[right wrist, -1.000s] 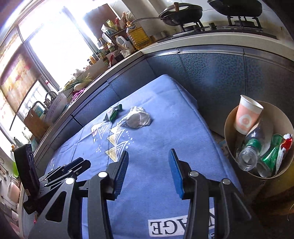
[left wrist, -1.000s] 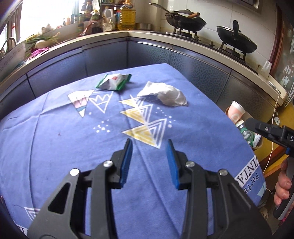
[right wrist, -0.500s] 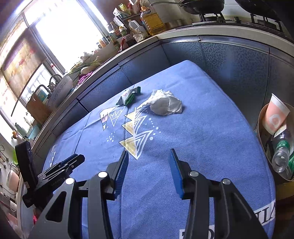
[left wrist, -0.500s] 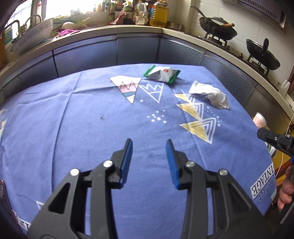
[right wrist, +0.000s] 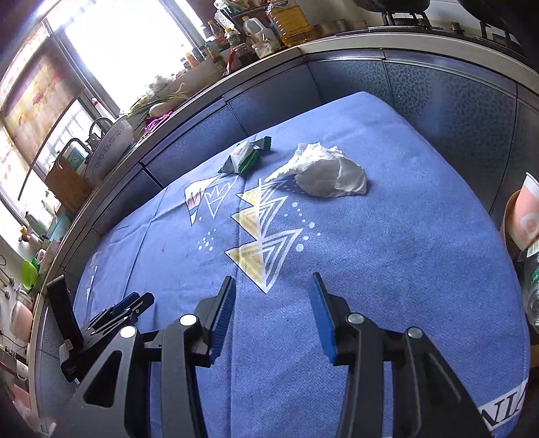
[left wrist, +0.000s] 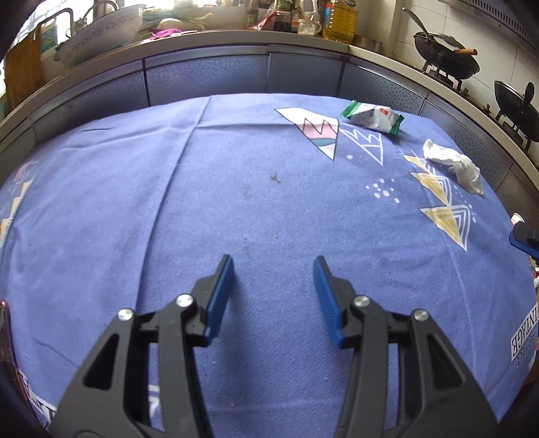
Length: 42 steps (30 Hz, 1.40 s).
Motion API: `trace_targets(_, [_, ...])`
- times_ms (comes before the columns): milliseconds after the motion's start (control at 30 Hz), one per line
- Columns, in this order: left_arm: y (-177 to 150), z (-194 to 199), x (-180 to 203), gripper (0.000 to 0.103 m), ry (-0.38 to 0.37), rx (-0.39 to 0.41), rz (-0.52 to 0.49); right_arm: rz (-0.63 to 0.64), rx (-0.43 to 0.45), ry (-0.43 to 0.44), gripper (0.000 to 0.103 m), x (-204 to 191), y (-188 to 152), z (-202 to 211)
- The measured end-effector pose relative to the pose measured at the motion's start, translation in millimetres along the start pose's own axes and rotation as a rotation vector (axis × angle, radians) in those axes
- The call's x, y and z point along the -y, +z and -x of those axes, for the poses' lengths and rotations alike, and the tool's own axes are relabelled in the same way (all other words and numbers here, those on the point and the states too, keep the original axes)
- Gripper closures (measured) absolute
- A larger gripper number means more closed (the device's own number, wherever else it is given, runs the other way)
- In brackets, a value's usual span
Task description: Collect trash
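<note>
Our left gripper is opening, nothing between its jaws; we are risking pinching cloth instead of the wrapper far ahead-right.

Blue patterned tablecloth; oil bottle, wok behind.

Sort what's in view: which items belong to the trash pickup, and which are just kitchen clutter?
Job: crumpled white tissue; green-and-white wrapper; bin holding a paper cup.

Lying about: oil bottle, woks, patterned bowl, blue tablecloth.
</note>
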<state>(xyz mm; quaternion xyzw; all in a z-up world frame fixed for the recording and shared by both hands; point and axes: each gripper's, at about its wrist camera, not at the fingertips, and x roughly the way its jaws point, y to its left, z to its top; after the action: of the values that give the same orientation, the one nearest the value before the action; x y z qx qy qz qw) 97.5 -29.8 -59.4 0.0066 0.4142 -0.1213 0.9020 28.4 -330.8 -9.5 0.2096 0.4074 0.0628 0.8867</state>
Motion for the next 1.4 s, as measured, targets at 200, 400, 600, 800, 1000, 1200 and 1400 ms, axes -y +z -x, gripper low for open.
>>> trace_targets(200, [-3, 2, 1, 0.056, 0.002, 0.009, -0.013, 0.05, -0.006, -0.005, 0.057, -18, 25, -24])
trace_targets(400, [-3, 2, -3, 0.056, -0.018, 0.013, 0.002, 0.074, 0.051, -0.098, 0.057, -10, 71, -43])
trace_targets(600, [-2, 2, -3, 0.056, -0.028, 0.014, 0.003, 0.023, 0.016, -0.021, 0.057, -10, 130, -84])
trace_targets(800, [-2, 3, -4, 0.056, -0.031, 0.015, 0.005, 0.029, -0.037, -0.021, 0.057, -28, 168, -146])
trace_targets(1000, [-2, 4, -10, 0.056, -0.045, 0.02, 0.037, 0.116, -0.151, -0.048, 0.073, -48, 171, -193])
trace_targets(1200, [-2, 5, -13, 0.056, -0.059, 0.023, 0.062, 0.216, -0.196, 0.082, 0.082, -82, 123, -171])
trace_targets(1400, [-3, 5, -15, 0.056, -0.051, 0.026, 0.074, 0.274, -0.255, 0.21, 0.082, -104, 52, -136])
